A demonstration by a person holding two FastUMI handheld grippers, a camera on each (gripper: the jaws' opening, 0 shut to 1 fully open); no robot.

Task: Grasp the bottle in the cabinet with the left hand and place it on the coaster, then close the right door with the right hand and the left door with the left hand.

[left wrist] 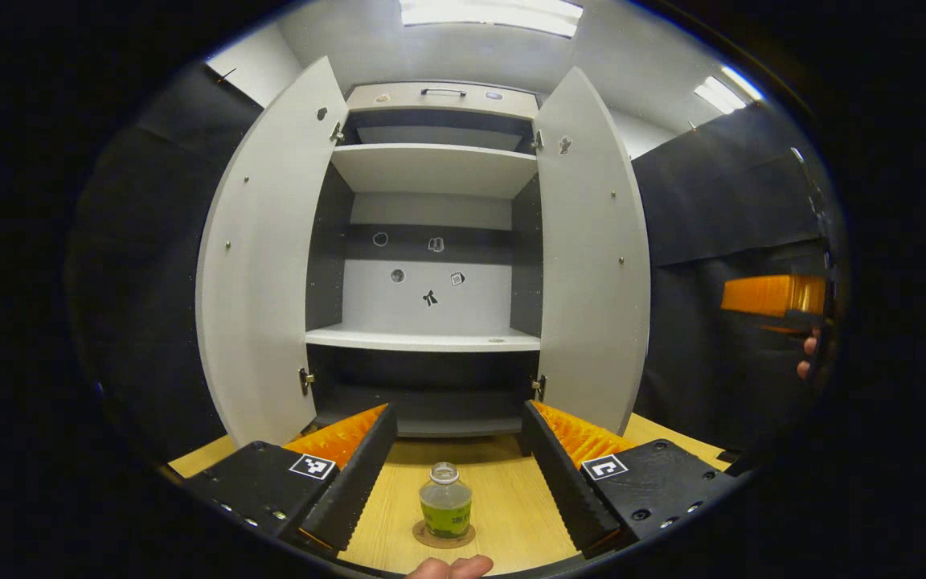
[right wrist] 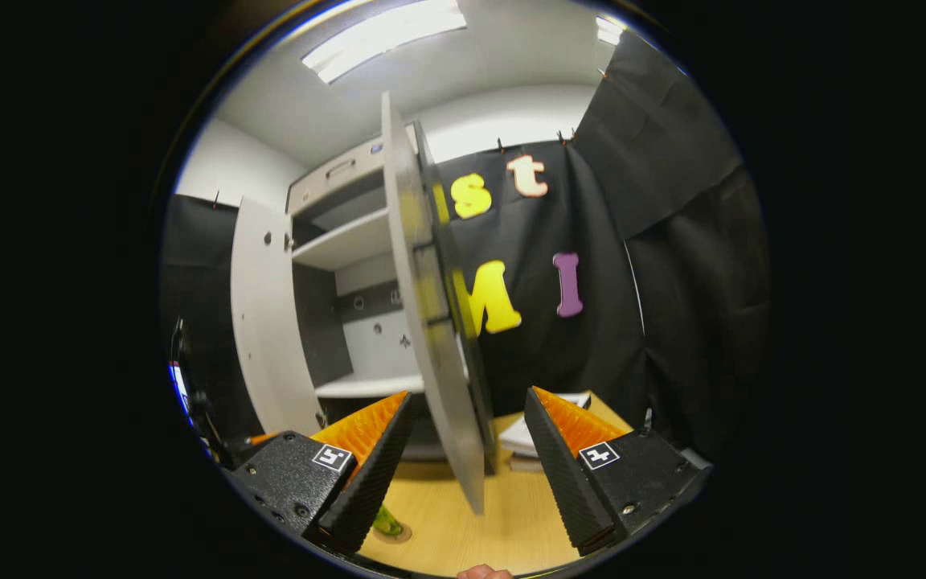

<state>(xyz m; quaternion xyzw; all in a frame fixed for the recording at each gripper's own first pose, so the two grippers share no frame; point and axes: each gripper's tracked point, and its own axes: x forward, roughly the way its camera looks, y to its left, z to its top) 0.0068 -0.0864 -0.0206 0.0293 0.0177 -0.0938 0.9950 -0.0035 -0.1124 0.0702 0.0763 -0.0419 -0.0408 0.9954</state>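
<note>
Down on the wooden table (left wrist: 511,515), near its front edge, the bottle (left wrist: 445,505) stands upright on a round brown coaster (left wrist: 444,536). It's a small clear one with a green label wrapped round the lower half and a clear cap; the label's print is too small to read. The only other markings I can make out are the black-and-white square tags on the gripper bodies, no words on them.

From the left gripper view, the left gripper (left wrist: 456,458) is spread wide, fingers well apart, holding nothing. The bottle sits between the two fingers but isn't touching either one, roughly centred in the gap and close to the camera.

Behind it is the grey cabinet (left wrist: 434,169), both doors swung open: left door (left wrist: 258,265) and right door (left wrist: 596,257). The shelves inside look bare apart from a few small stickers on the back panel.

From the right gripper view, the right gripper (right wrist: 467,450) is also wide and empty. The right door's edge (right wrist: 439,362) runs straight down through the gap between its fingers, not touched by either as far as I can tell. A sliver of the green bottle and coaster (right wrist: 389,527) peeks out beside its left finger. Some stacked books or papers (right wrist: 527,442) sit on the table behind the door.
</note>
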